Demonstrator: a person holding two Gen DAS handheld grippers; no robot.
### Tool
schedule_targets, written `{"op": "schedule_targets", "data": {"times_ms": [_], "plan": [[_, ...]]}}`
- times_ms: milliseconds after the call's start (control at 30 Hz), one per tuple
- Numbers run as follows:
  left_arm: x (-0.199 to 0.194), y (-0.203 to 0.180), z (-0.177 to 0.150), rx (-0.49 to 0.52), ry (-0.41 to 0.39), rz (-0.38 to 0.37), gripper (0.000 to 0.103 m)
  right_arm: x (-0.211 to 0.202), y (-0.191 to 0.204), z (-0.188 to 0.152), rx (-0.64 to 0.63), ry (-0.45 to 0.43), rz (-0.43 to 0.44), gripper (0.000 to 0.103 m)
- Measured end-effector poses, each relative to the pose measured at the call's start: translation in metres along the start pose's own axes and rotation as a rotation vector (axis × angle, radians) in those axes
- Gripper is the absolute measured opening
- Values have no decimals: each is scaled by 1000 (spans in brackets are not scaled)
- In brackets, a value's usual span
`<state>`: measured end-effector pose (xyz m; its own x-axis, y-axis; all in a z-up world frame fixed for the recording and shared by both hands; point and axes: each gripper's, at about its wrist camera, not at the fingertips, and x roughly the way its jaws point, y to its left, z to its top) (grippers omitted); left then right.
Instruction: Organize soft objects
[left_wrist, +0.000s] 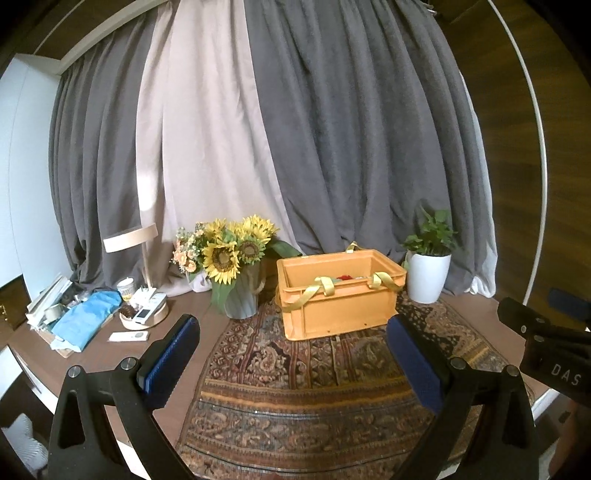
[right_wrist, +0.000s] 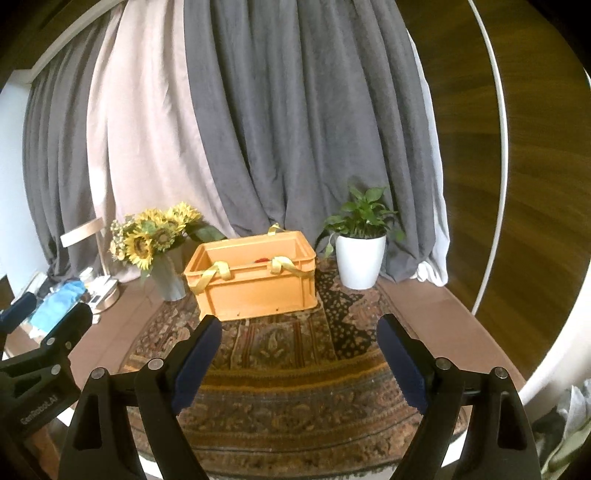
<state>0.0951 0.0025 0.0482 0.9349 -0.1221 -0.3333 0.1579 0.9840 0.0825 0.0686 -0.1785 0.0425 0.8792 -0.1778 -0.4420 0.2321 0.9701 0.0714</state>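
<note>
An orange plastic crate (left_wrist: 340, 299) (right_wrist: 255, 291) stands on a patterned rug (left_wrist: 295, 387) (right_wrist: 295, 398) in the middle of the table. Yellow straps (left_wrist: 325, 286) (right_wrist: 221, 271) hang over its near rim. Something red (left_wrist: 345, 277) (right_wrist: 262, 260) shows just above that rim; the rest of the inside is hidden. My left gripper (left_wrist: 291, 328) is open and hangs over the rug, short of the crate, with nothing between its blue pads. My right gripper (right_wrist: 299, 325) is open too, likewise short of the crate and holding nothing.
A vase of sunflowers (left_wrist: 236, 266) (right_wrist: 155, 243) stands left of the crate and a white potted plant (left_wrist: 428, 273) (right_wrist: 360, 258) right of it. A blue cloth (left_wrist: 88, 314), a round tray (left_wrist: 144, 317) and small items crowd the table's left end. Curtains hang behind.
</note>
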Motion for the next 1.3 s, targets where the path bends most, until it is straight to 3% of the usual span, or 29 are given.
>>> {"op": "schedule_targets", "data": {"times_ms": [500, 1300], "plan": [[-45, 4, -22, -11, 14, -13, 103, -44, 2, -26, -9, 22, 27, 87], [-82, 0, -20, 5, -41, -9, 103, -75, -2, -29, -8, -13, 38, 87]]}}
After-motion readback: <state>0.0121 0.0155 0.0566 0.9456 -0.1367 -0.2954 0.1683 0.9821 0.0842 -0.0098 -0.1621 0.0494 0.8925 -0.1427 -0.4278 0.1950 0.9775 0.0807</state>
